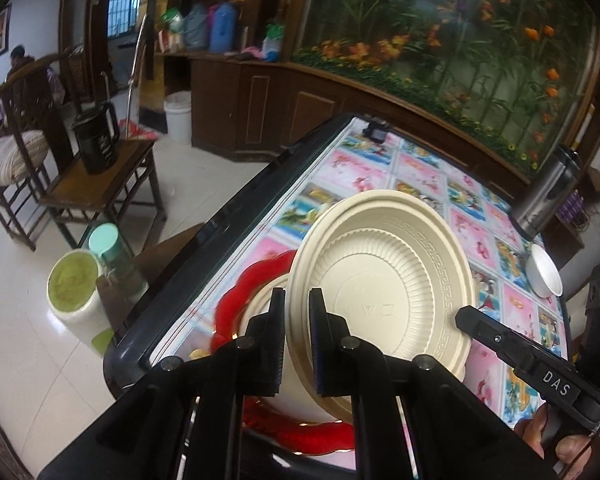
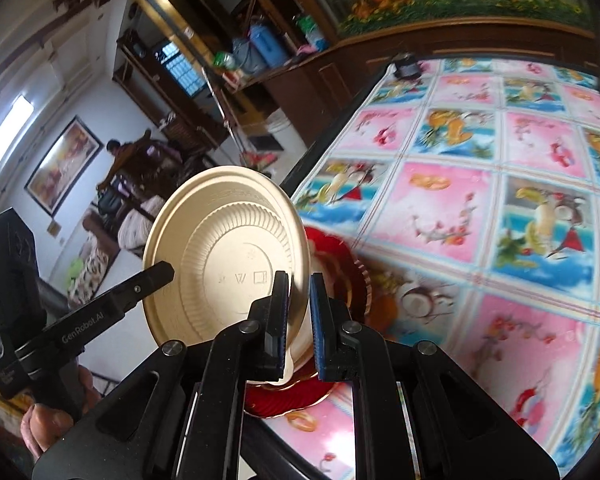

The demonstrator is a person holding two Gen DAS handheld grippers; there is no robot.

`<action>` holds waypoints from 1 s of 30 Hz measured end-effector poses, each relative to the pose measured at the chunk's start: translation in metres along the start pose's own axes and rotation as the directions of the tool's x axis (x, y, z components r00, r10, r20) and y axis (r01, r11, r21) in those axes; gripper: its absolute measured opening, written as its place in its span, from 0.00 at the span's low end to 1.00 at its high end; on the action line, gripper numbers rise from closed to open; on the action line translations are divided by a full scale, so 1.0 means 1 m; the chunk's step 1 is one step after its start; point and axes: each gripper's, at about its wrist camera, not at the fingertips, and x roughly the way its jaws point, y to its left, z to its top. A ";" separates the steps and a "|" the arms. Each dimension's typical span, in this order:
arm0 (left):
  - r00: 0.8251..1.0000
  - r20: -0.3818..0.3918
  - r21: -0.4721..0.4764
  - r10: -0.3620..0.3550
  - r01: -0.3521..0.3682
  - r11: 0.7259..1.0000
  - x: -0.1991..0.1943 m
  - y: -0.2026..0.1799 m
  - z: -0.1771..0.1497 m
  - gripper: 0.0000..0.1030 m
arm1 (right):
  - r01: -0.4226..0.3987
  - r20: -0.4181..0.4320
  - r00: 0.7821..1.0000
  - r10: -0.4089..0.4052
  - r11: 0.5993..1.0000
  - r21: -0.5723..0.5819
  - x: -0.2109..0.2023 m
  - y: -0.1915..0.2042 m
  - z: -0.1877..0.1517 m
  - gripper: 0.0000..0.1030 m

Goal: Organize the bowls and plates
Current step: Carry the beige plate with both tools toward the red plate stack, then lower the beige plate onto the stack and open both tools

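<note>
Both tools grip the cream plate (image 1: 384, 276) by its rim, left tool (image 1: 297, 344) and right tool (image 2: 299, 324) clamped on opposite edges, holding it tilted on edge just above the red plate (image 2: 340, 264) on the bench (image 2: 500, 184)

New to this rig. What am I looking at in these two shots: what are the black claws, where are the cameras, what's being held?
No robot here: a person holds a two-finger gripper in each hand, with a fisheye camera on each looking along its fingers. The left gripper and right gripper each pinch the rim of one cream plate, tilted up on edge above a red plate. These sit at the edge of a table covered in a flowery cloth. A white bowl and a steel flask stand at its far side.
</note>
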 end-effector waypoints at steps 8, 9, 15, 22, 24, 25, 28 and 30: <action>0.997 -0.071 -0.012 -0.006 0.005 1.000 0.014 0.015 -0.010 0.09 | 0.010 -0.060 0.998 -0.010 1.000 0.011 0.016 0.006 -0.006 0.10; 0.997 -0.077 -0.012 -0.010 0.009 1.000 0.015 0.015 -0.011 0.09 | 0.011 -0.065 0.998 -0.010 1.000 0.014 0.017 0.005 -0.005 0.10; 0.993 -0.112 -0.018 -0.023 0.021 1.000 0.018 0.023 -0.014 0.10 | 0.028 -0.086 0.996 -0.027 1.000 0.011 0.021 0.007 -0.004 0.10; 0.985 -0.169 -0.032 -0.036 0.031 0.999 0.030 0.030 -0.020 0.12 | 0.042 -0.116 0.992 -0.038 0.999 0.032 0.034 0.002 -0.005 0.09; 0.984 -0.175 -0.032 -0.031 0.026 0.999 0.032 0.031 -0.021 0.12 | 0.044 -0.122 0.992 -0.040 0.998 0.033 0.037 0.001 -0.005 0.09; 0.984 -0.177 -0.033 -0.031 0.025 0.999 0.032 0.031 -0.021 0.12 | 0.046 -0.122 0.992 -0.042 0.998 0.030 0.037 0.002 -0.006 0.09; 0.983 -0.182 -0.032 -0.029 0.023 0.999 0.032 0.032 -0.021 0.12 | 0.050 -0.127 0.991 -0.047 0.998 0.026 0.040 0.002 -0.007 0.10; 0.982 -0.187 -0.028 -0.029 0.024 0.999 0.033 0.033 -0.022 0.12 | 0.051 -0.132 0.990 -0.047 0.998 0.026 0.043 0.001 -0.007 0.09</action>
